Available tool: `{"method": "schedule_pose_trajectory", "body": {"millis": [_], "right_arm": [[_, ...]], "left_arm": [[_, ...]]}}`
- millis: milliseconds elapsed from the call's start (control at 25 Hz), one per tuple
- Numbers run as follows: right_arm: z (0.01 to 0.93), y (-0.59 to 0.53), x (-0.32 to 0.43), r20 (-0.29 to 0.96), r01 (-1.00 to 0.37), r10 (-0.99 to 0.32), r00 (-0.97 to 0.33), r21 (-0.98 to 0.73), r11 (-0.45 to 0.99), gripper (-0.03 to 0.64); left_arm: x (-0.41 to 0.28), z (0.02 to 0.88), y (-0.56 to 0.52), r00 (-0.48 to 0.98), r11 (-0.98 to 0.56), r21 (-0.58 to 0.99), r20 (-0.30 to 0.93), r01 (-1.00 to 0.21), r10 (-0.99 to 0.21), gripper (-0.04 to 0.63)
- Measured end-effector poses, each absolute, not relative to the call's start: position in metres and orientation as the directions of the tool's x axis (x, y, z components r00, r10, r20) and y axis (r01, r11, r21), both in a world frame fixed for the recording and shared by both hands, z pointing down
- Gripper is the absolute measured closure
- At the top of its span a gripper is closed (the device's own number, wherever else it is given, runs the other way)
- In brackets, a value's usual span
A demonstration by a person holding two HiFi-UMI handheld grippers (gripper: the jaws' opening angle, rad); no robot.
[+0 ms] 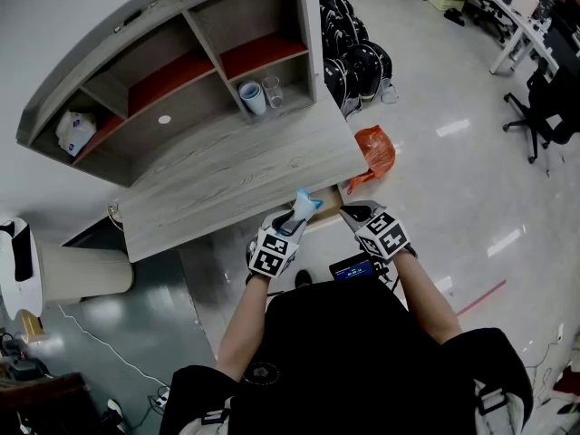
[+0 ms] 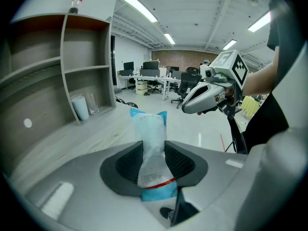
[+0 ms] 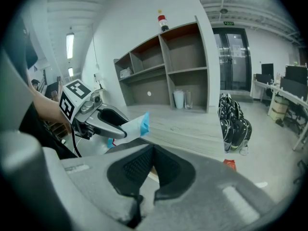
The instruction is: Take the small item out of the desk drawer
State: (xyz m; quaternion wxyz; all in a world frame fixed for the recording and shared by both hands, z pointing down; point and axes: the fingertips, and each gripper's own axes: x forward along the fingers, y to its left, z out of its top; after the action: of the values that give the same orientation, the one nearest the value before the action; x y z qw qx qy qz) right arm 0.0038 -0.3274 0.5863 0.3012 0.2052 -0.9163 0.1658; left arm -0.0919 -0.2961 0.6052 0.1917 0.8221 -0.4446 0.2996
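A small white packet with blue ends (image 1: 305,207) stands upright between the ribbed pads of my left gripper (image 1: 295,217), which is shut on it just off the front edge of the grey wooden desk (image 1: 227,170). In the left gripper view the packet (image 2: 150,143) rises out of the left gripper (image 2: 153,154). My right gripper (image 1: 350,212) hovers close on the right, shut and empty; its pads (image 3: 144,165) meet at the tips. A tan drawer opening (image 1: 328,203) shows under the desk edge between the two grippers. From the right gripper view the packet (image 3: 134,125) sticks out of the left gripper.
Open shelves stand at the desk's back, with a white cup (image 1: 253,96) and a glass (image 1: 273,91) in one bay and a white bag (image 1: 74,132) at the left. An orange bag (image 1: 376,148) and black packs (image 1: 353,53) lie on the floor to the right.
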Motion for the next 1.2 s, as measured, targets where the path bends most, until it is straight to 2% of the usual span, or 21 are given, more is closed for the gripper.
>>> {"method": "schedule_pose_trajectory", "body": {"millis": [440, 760, 1200], "right_arm": [[0.597, -0.324, 0.035, 0.623, -0.422, -0.207, -0.754, -0.219, 0.880, 0.614], [0.614, -0.320, 0.056, 0.625, -0.377, -0.142, -0.768, -0.261, 0.889, 0.614], [0.617, -0.303, 0.064, 0.612, -0.413, -0.169, -0.772, -0.281, 0.866, 0.614]], "left_arm": [[-0.055, 0.609, -0.288, 0.396, -0.489, 0.063, 0.678, -0.870, -0.619, 0.449], [-0.019, 0.613, -0.261, 0.422, -0.450, 0.144, 0.665, -0.882, -0.616, 0.449], [-0.004, 0.608, -0.235, 0.500, -0.500, 0.197, 0.630, -0.843, -0.594, 0.448]]}}
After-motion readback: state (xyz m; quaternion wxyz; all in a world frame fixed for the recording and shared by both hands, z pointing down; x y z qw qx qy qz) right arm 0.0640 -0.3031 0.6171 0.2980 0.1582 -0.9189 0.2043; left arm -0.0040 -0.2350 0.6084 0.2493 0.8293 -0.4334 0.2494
